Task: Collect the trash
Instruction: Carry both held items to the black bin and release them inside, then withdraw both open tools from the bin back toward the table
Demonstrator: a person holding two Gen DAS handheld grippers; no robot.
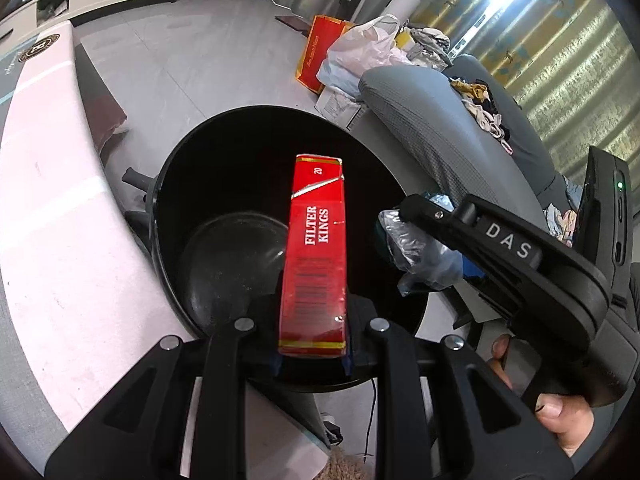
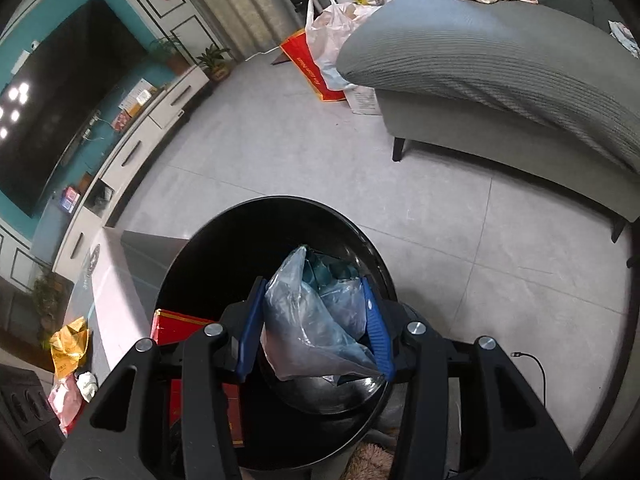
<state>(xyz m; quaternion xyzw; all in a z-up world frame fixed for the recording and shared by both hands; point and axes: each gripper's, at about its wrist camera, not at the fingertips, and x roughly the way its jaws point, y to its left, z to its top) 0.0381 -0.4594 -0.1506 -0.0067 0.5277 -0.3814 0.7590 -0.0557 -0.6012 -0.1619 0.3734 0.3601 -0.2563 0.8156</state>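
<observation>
A round black trash bin point(image 1: 172, 184) stands on the floor right below both grippers, its mouth open and its inside dark. My left gripper point(image 1: 312, 356) is shut on the bottom end of a red cigarette pack point(image 1: 316, 248) marked FILTER KINGS, which points out over the bin's mouth. My right gripper point(image 2: 314, 336) is shut on a crumpled bluish plastic bag point(image 2: 312, 320), held between its blue pads point(image 2: 250, 328) above the bin point(image 2: 192, 256). In the left wrist view the right gripper point(image 1: 404, 208) reaches in from the right with the plastic bag point(image 1: 424, 256). The red pack point(image 2: 180, 326) shows at the lower left of the right wrist view.
A white coffee table point(image 1: 52, 208) curves along the bin's left side. A grey sofa point(image 2: 500, 80) with clothes on it stands to the right. A red paper bag point(image 1: 320, 52) and white plastic bags point(image 1: 360, 52) sit on the floor beyond. A yellow wrapper point(image 2: 70, 344) lies at the table's end.
</observation>
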